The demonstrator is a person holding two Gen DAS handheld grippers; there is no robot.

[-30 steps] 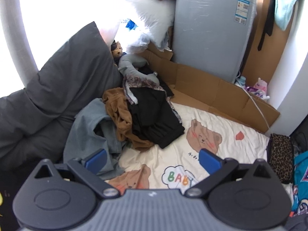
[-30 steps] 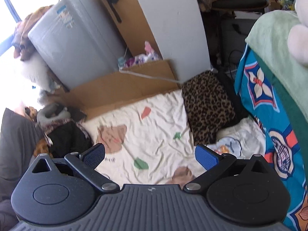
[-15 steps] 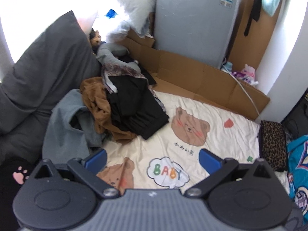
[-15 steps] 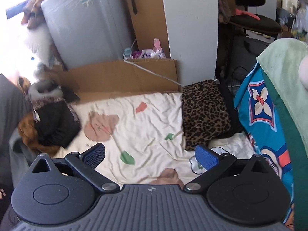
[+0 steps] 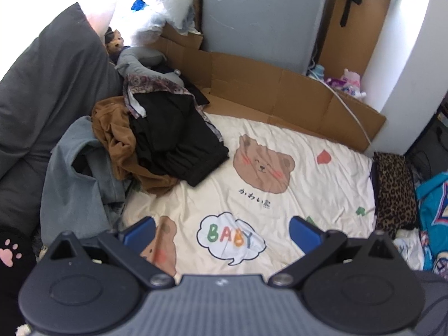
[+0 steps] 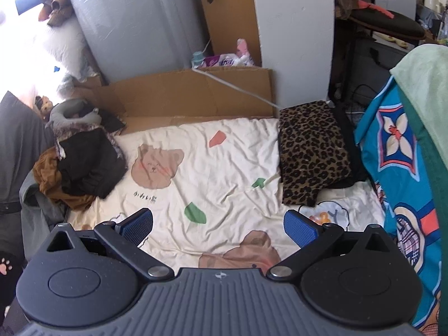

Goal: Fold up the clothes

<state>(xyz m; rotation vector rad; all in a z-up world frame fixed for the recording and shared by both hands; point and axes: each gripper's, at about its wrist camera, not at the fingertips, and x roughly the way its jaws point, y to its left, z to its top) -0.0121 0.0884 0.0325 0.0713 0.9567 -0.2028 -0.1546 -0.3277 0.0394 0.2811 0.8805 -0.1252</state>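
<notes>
Left wrist view: the left gripper hangs over the bed with its blue-padded fingers spread wide apart and nothing between them. Below it lies a cream bedsheet printed with brown bears and a "BABY" speech bubble. Further out, toward the left, sits the heap of unfolded clothes — a black garment on top, a crumpled brown garment beneath it, and a grey-blue garment spilling toward the gripper. A dark grey pillow leans beside the heap, and a flattened brown cardboard sheet borders the sheet at the far side.

Right wrist view — the right gripper is likewise spread open and empty above the same sheet. A folded leopard-print cloth rests on the sheet's right edge, well apart from the heap at far left. A teal patterned blanket hangs just right of it.
</notes>
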